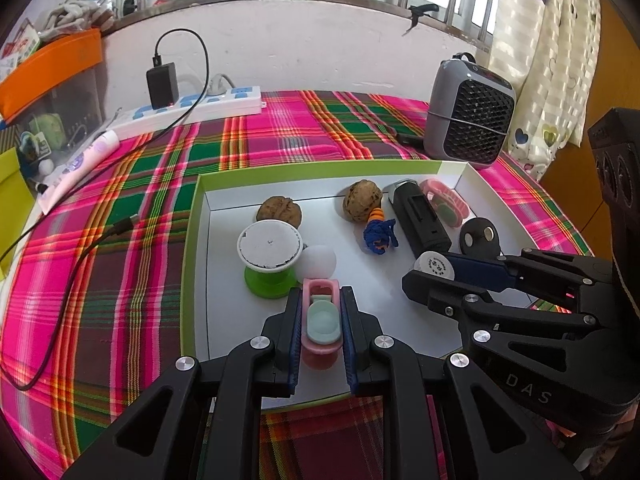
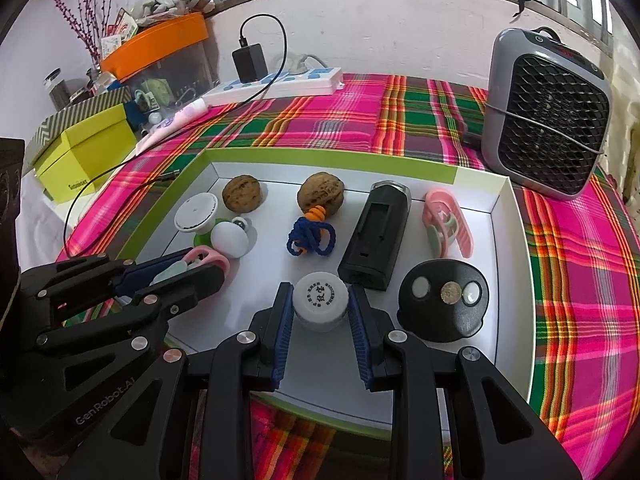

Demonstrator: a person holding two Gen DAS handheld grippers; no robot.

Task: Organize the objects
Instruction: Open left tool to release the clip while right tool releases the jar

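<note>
A white tray with a green rim (image 1: 192, 216) (image 2: 516, 240) lies on the plaid cloth and holds several small objects. My left gripper (image 1: 320, 300) is shut on a pink and mint toy (image 1: 322, 320), low over the tray's near side; this toy also shows in the right wrist view (image 2: 208, 258). My right gripper (image 2: 320, 300) is shut on a small white round jar (image 2: 320, 300), seen in the left view (image 1: 434, 266). In the tray lie two walnuts (image 2: 243, 193) (image 2: 321, 192), a blue knotted cord (image 2: 310, 236), a black box (image 2: 376, 236), a second pink toy (image 2: 446, 228), a black disc (image 2: 444, 300), a white ball (image 2: 229, 240) and a green-based spool (image 1: 269, 254).
A grey fan heater (image 2: 548, 116) stands at the back right. A white power strip (image 2: 280, 84) with a black charger and cable lies at the back. A yellow-green box (image 2: 86, 156) and an orange-lidded bin (image 2: 160, 44) stand at the left.
</note>
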